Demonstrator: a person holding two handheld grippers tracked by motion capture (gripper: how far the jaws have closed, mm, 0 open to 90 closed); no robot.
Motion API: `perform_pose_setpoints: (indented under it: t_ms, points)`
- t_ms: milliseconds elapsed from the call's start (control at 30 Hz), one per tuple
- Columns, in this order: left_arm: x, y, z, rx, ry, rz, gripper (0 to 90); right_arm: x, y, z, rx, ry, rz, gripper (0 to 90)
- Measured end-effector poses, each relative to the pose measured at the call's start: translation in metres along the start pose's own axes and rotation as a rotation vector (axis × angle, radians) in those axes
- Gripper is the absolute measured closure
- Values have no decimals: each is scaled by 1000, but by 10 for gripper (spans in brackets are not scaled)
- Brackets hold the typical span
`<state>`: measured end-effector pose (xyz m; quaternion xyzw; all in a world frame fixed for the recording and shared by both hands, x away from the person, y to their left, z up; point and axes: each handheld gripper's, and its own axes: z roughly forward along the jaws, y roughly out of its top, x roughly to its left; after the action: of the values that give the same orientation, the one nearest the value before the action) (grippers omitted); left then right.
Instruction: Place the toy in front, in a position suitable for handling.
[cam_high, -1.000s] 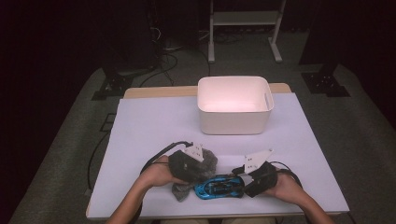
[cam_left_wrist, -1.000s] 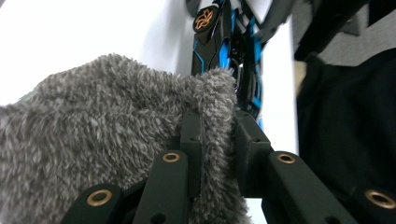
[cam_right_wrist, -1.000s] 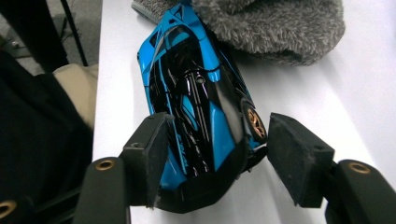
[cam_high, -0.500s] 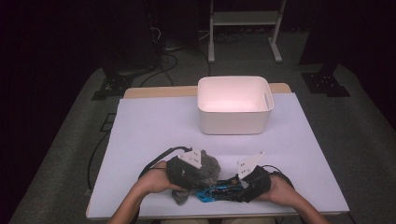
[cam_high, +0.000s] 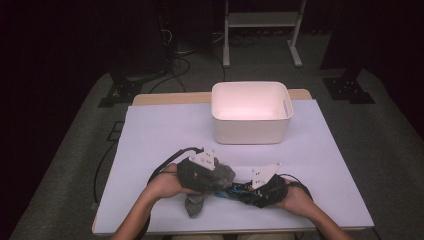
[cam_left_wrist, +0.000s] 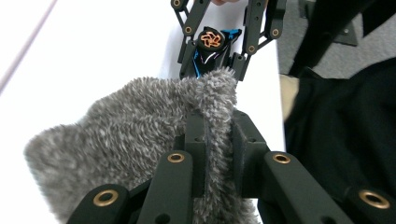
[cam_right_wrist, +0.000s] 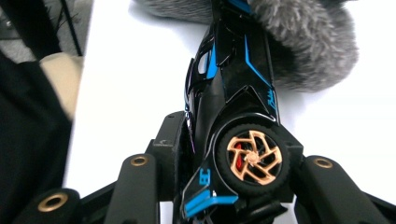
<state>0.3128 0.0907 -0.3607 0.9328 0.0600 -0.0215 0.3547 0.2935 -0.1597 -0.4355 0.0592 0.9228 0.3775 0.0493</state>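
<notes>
A grey fuzzy cloth (cam_high: 207, 181) hangs near the table's front edge, with my left gripper (cam_high: 219, 181) shut on a fold of it; the left gripper view shows that fold (cam_left_wrist: 215, 122) pinched between the two jaws (cam_left_wrist: 217, 133). A black toy car with blue trim (cam_high: 235, 190) lies on its side between cloth and right hand. My right gripper (cam_high: 246, 190) has just been closing and now clamps the car's tail by a gold-spoked wheel (cam_right_wrist: 254, 157), jaws (cam_right_wrist: 224, 135) on both flanks. The car's nose (cam_right_wrist: 233, 28) goes under the cloth (cam_right_wrist: 303, 42).
A white rectangular bin (cam_high: 251, 112) stands at the back middle of the white table sheet (cam_high: 160, 135). Cables trail from both grippers. The person's forearms (cam_high: 140, 215) come in over the front edge. Dark floor and a metal stand lie beyond the table.
My right gripper slid left toward the cloth and its jaws closed in on the car's tail. The left gripper kept its hold on the cloth, which now covers the car's front.
</notes>
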Motion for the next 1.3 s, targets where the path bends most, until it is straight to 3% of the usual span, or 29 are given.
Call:
perform_pose_setpoints:
  t_ms: [100, 233, 400, 500, 567, 733, 833, 933, 1033, 1100, 1167, 1300]
  points:
    - [7, 3, 1, 2, 2, -5, 792, -11, -1, 0, -17, 14, 32, 553]
    - [11, 3, 13, 20, -15, -4, 791, -14, -10, 1, -47, 44, 95, 538]
    - [11, 3, 19, 31, -21, -16, 772, -13, -15, -6, -55, 32, 112, 505]
    - [9, 5, 18, 41, -13, -3, 712, -13, -19, -10, -61, 37, 120, 558]
    - [7, 7, 17, 43, -7, -6, 649, -13, -19, -10, -59, 38, 121, 559]
    - [5, 9, 9, 45, 24, -1, 589, -13, -19, -10, -62, 38, 122, 559]
    - [7, 8, 7, 66, 31, -46, 492, -13, -19, -10, -63, 37, 123, 559]
    - [11, 6, 7, 84, 44, -75, 476, -12, -19, -10, -62, 34, 119, 559]
    - [12, 5, 7, 76, 25, -80, 562, -12, -20, -10, -63, 33, 116, 560]
    - [12, 5, 9, 94, -10, -84, 755, -13, -20, -10, -66, 34, 117, 562]
    - [12, 6, 14, 120, -3, -73, 804, -12, -19, -10, -63, 32, 117, 564]
    - [9, 11, 19, 130, -4, -36, 822, -12, -19, -10, -59, 28, 114, 566]
